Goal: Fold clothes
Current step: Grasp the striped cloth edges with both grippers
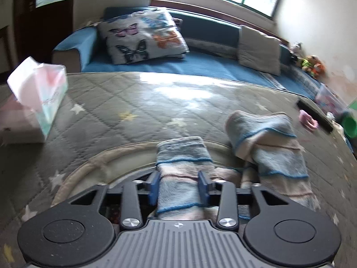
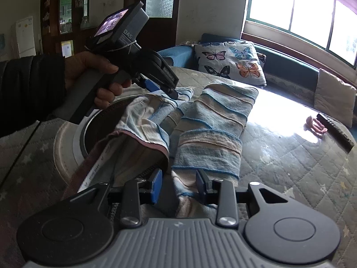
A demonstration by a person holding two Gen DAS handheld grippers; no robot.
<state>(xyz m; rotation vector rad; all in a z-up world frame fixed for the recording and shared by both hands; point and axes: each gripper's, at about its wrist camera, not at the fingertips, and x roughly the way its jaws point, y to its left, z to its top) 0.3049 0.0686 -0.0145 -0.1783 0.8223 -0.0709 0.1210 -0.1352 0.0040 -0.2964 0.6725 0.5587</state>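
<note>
I see the striped trousers lying on the quilted table cover, partly over a round rim near me. One leg lies flat toward the window, the other is under my left tool.

My left gripper has one leg of the garment between its blue pads. The cloth fills the gap and the pads seem to press its sides, so I judge it is pinching the leg, but the picture is blurred, so I cannot be sure how firm the hold is. My right gripper stands half spread, with cloth at the waist end lying between the jaws; I cannot tell if the pads really touch it.

What can go wrong from here, in my opinion:

- The left pads hold only a thick bunch of soft fleece. If I lift fast, the cloth may slide out and the fold falls open.
- If the right jaws are not closed on the waist, that end stays behind and the fold goes crooked.
- The waistband is turned inside out on the left side; it may drag and wrinkle under the fold.
- The tissue pack stands on the left, so a wide swing could knock it.
</note>
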